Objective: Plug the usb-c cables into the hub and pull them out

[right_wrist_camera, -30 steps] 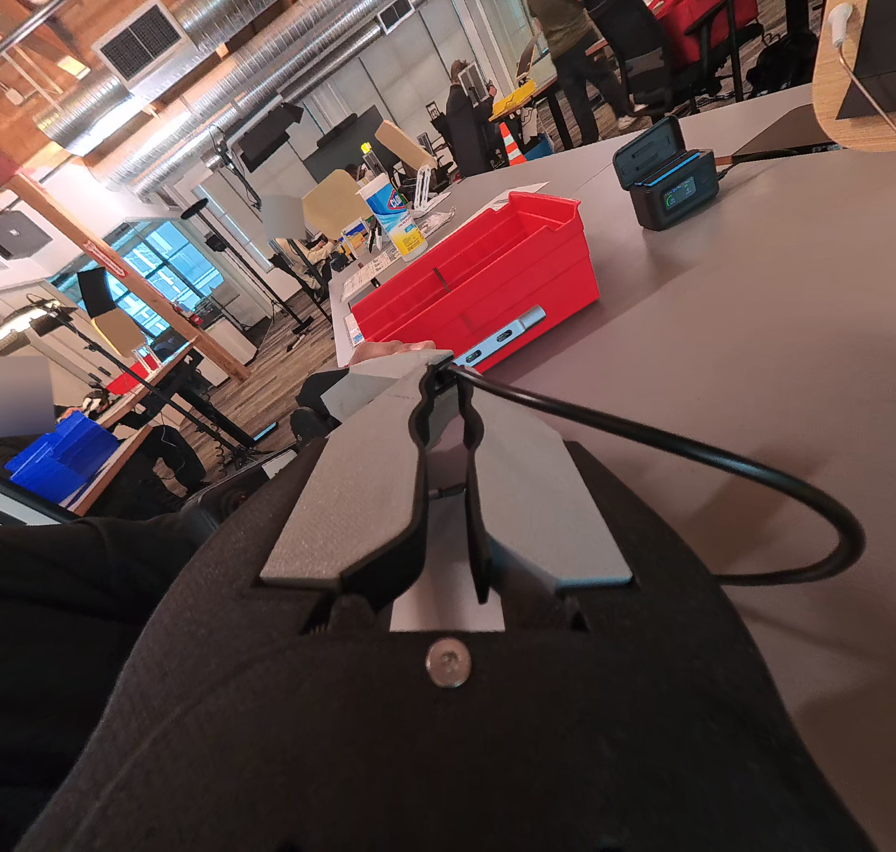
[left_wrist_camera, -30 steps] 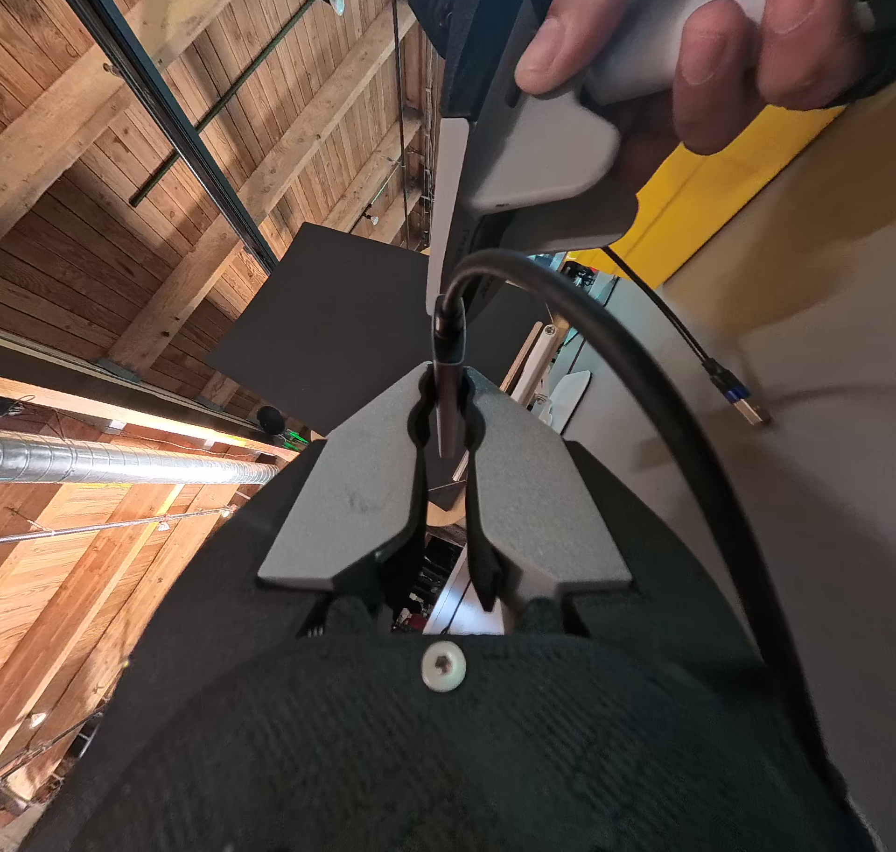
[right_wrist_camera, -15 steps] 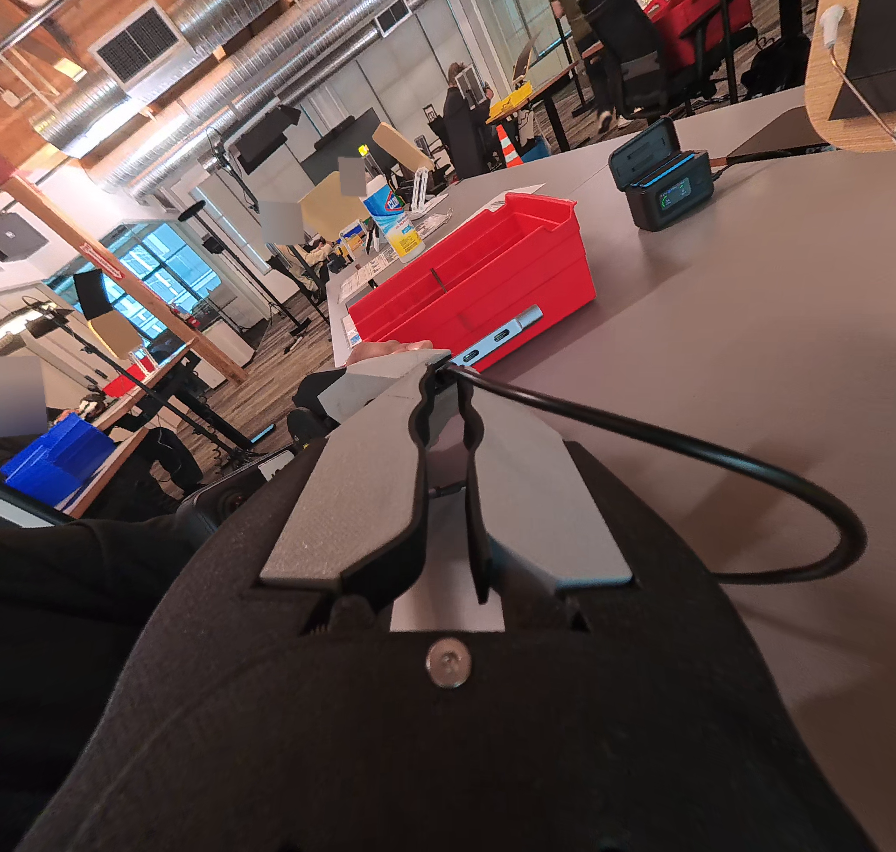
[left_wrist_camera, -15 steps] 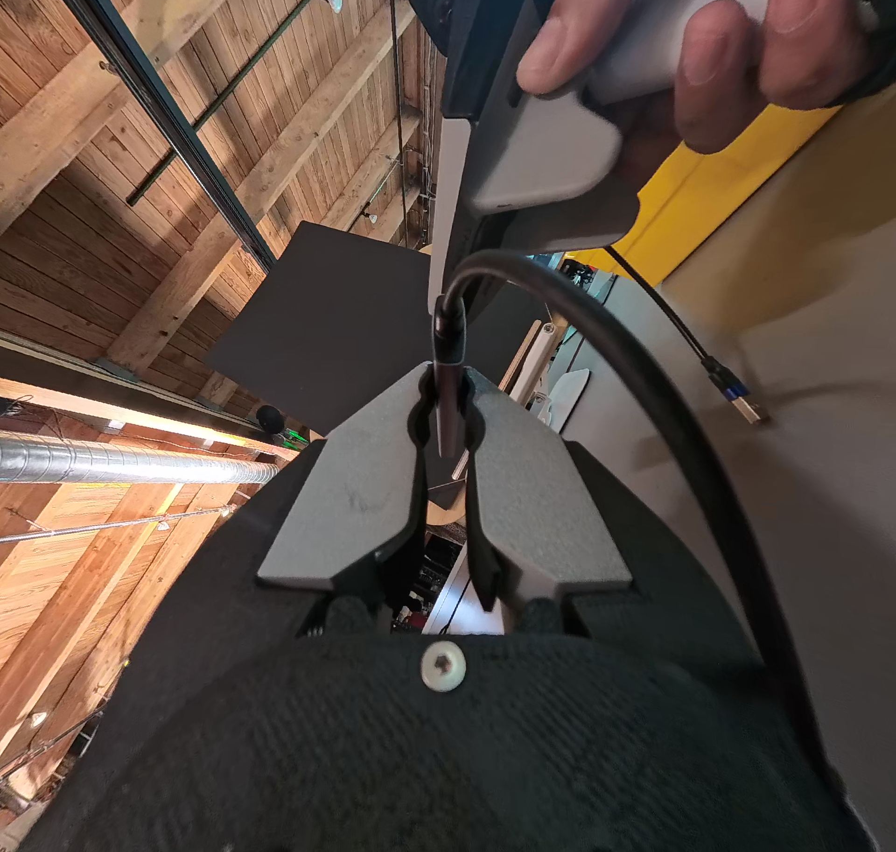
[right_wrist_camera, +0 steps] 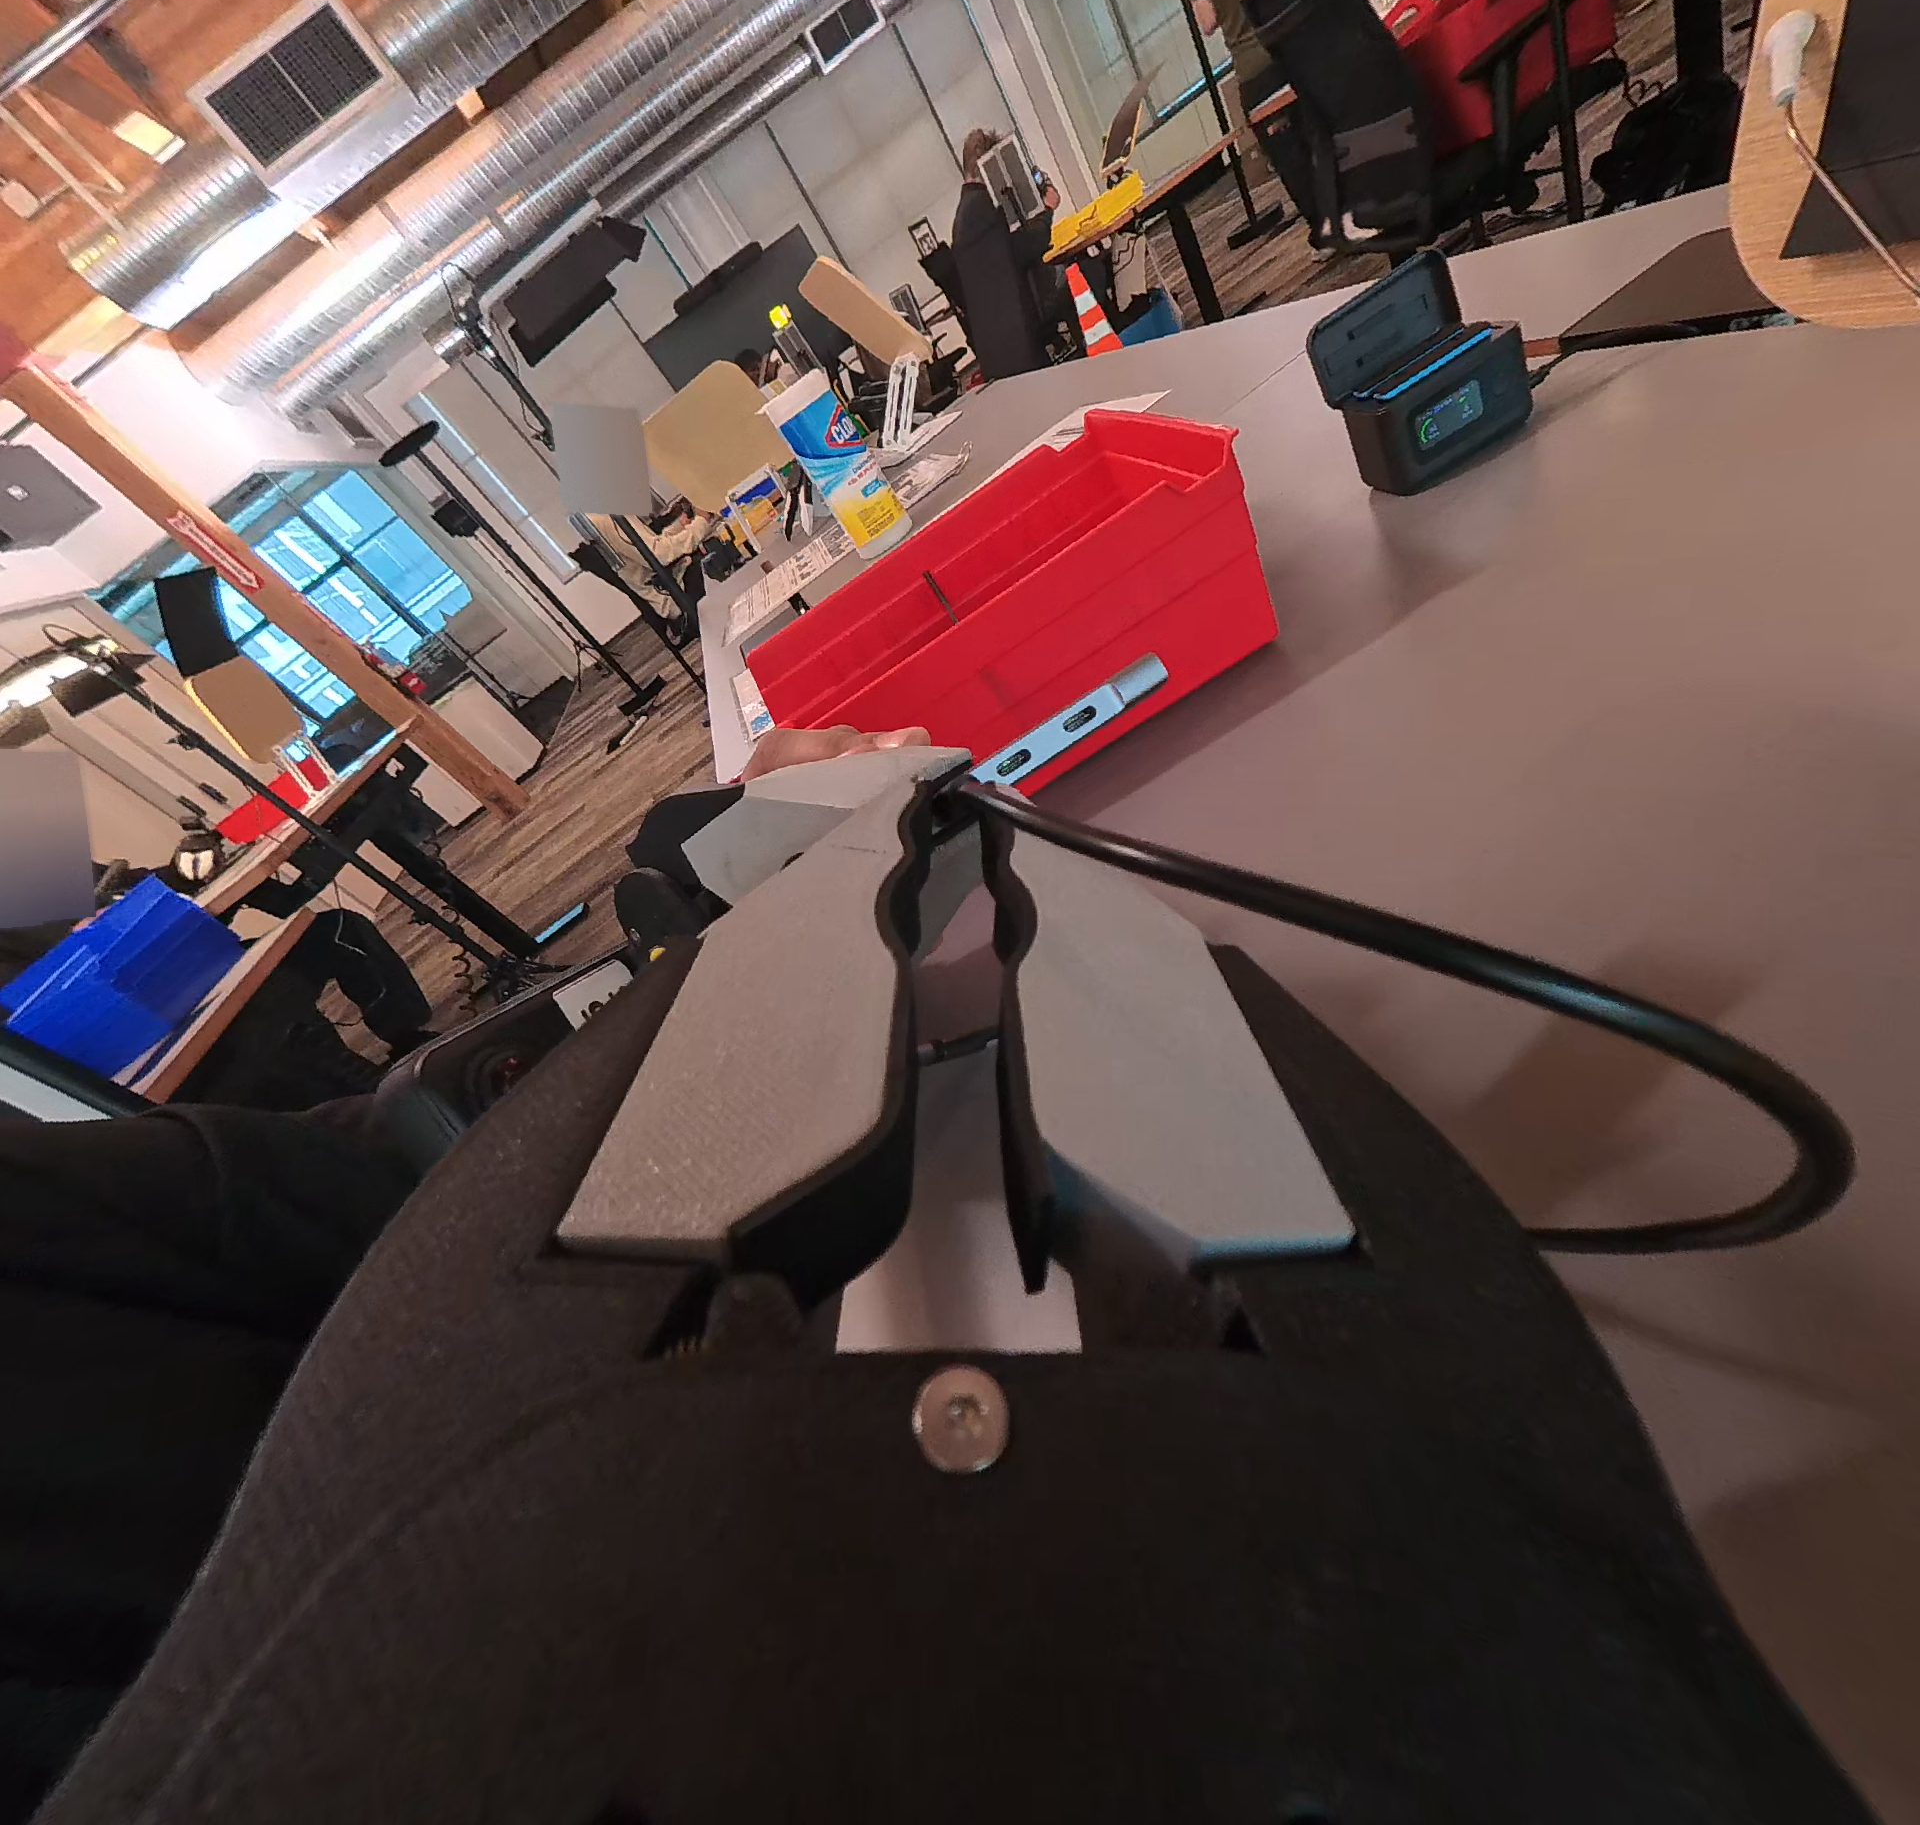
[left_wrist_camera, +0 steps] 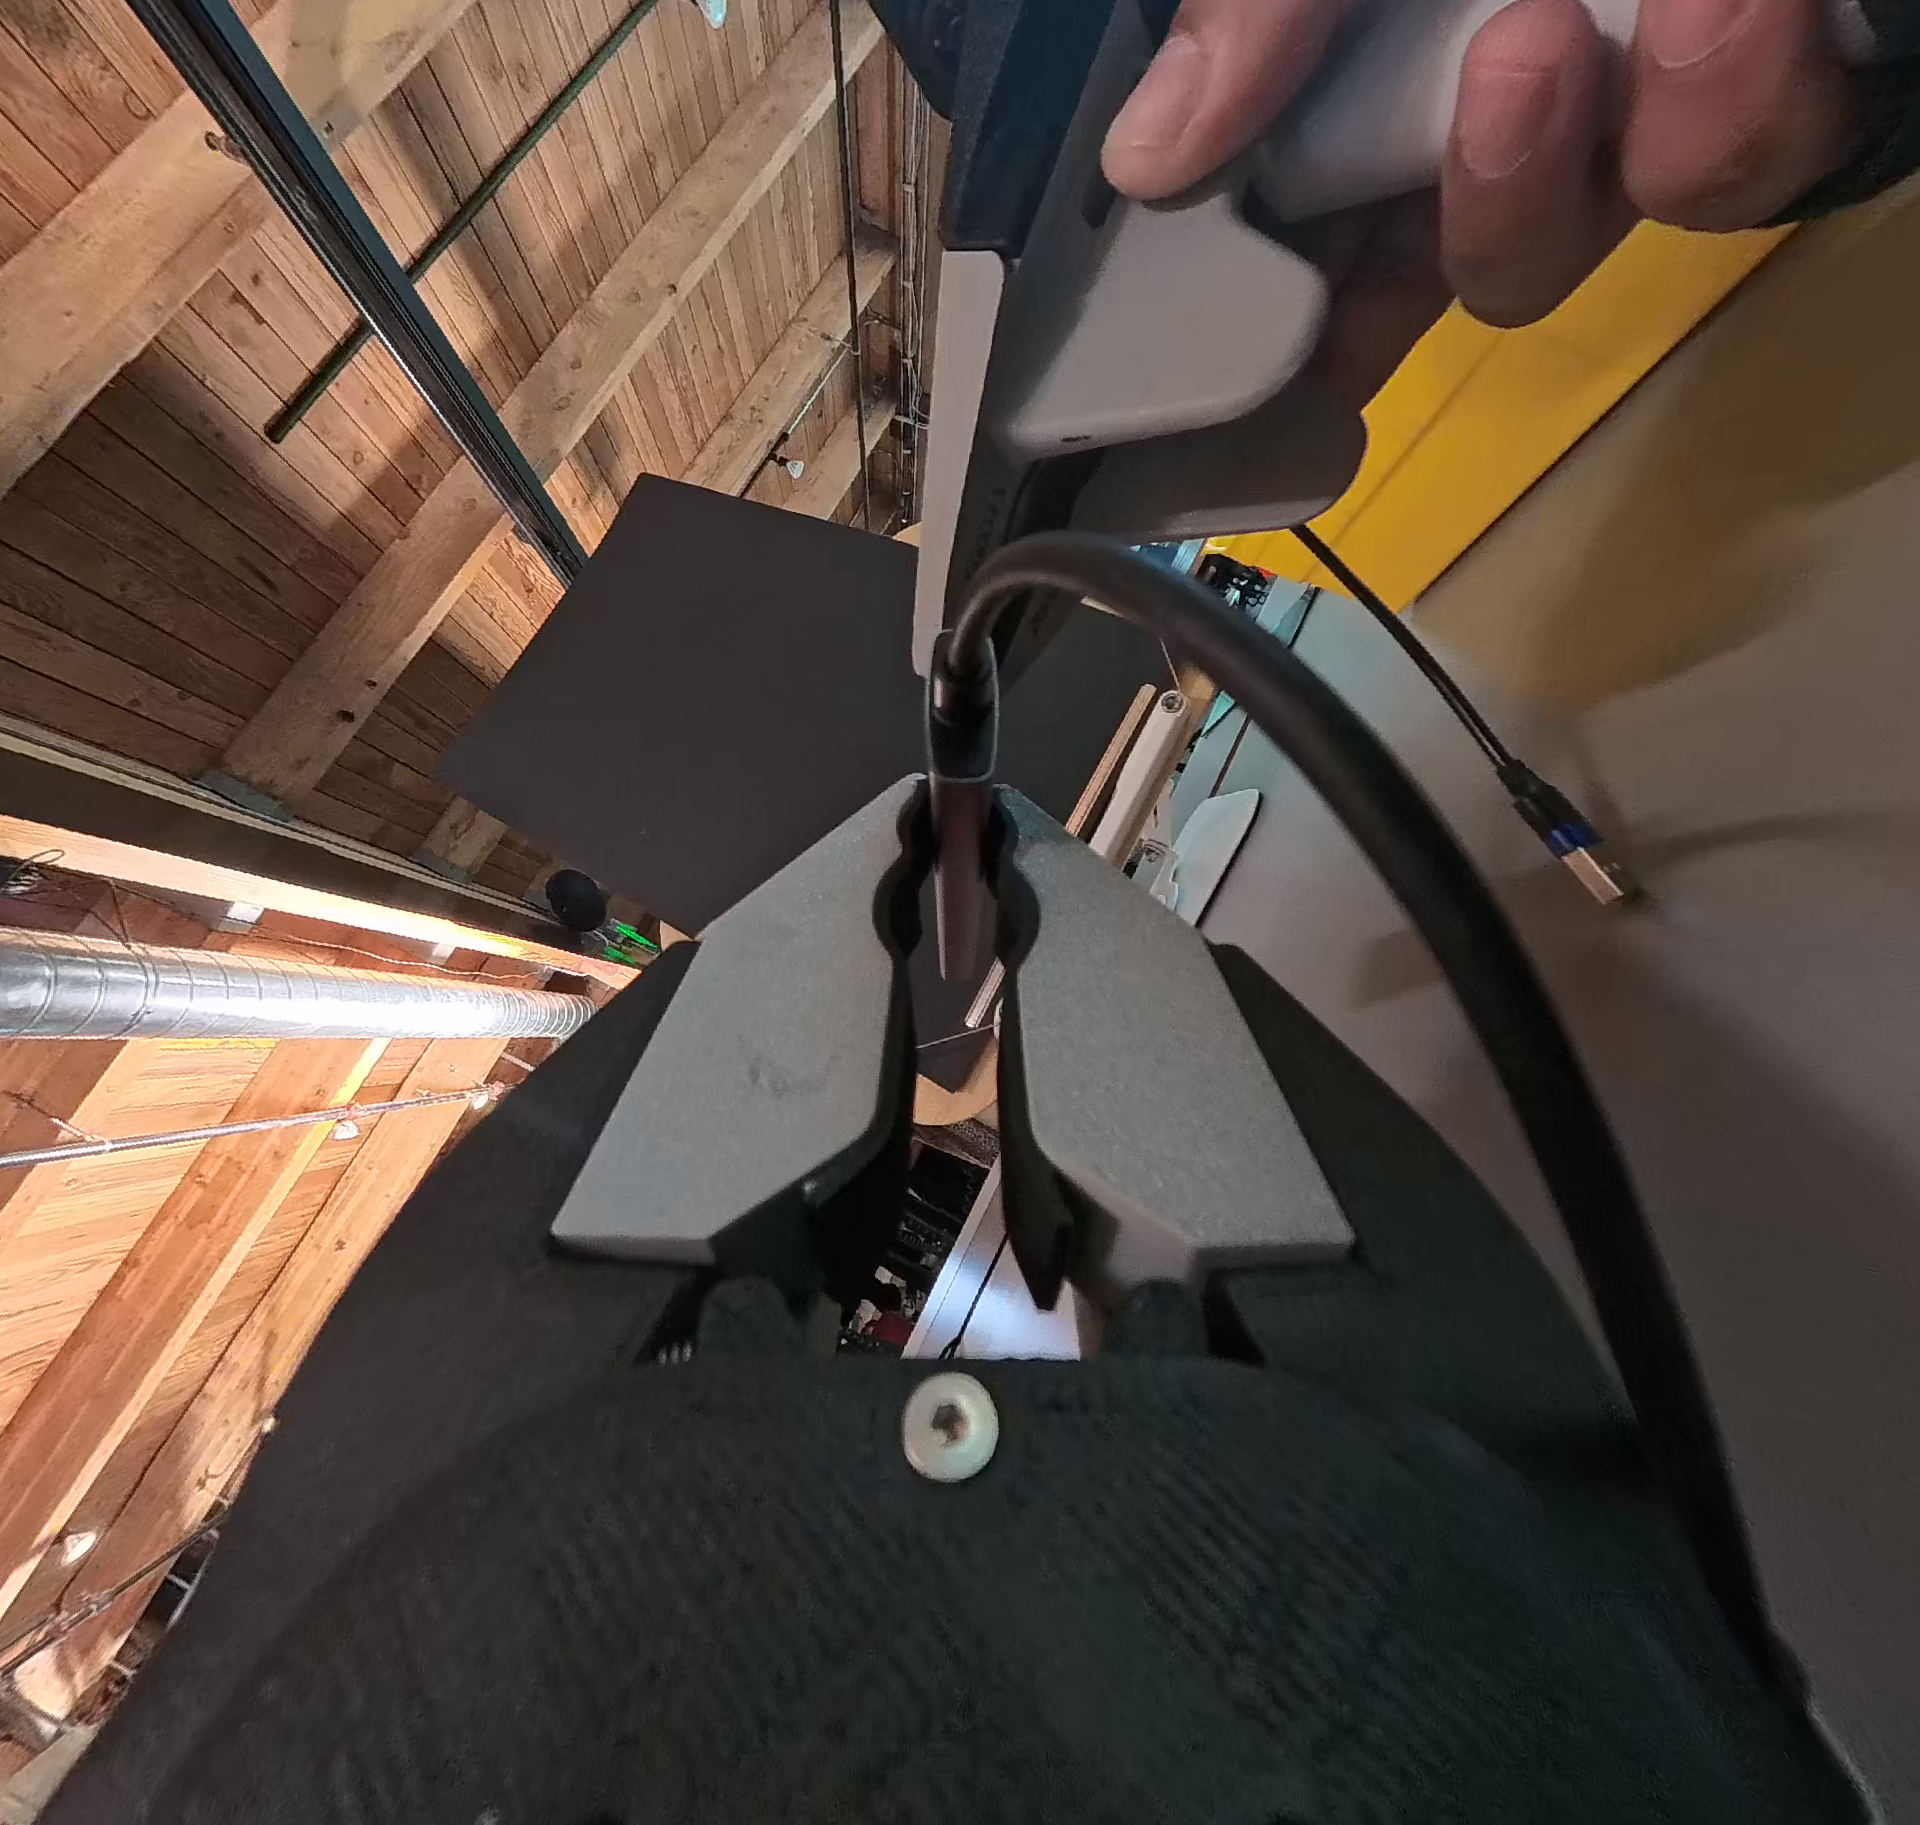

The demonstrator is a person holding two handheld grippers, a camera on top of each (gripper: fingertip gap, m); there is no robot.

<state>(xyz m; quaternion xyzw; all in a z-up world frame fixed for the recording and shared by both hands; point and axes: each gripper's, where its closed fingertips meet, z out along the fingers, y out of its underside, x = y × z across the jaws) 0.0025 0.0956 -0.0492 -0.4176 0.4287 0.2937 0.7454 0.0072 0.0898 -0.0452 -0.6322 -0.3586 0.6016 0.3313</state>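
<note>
Matte-grey left gripper [left_wrist_camera: 961,840] clamped on slim black plug [left_wrist_camera: 958,840]; glossy round cable [left_wrist_camera: 1455,892] arcing toward 5 o'clock. Right gripper [right_wrist_camera: 956,830] clamped on flat aluminium hub [right_wrist_camera: 1070,726], against red bin [right_wrist_camera: 1018,570] at 12 o'clock.

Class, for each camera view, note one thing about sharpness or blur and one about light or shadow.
Left wrist view: the left gripper and black cable plug are sharp, the silver-tipped loose connector is smeared, and warm light brightens the plank ceiling. Right wrist view: the red plastic bin is fairly crisp, frame edges bend, and the black cable casts a soft shadow on the grey table.
</note>
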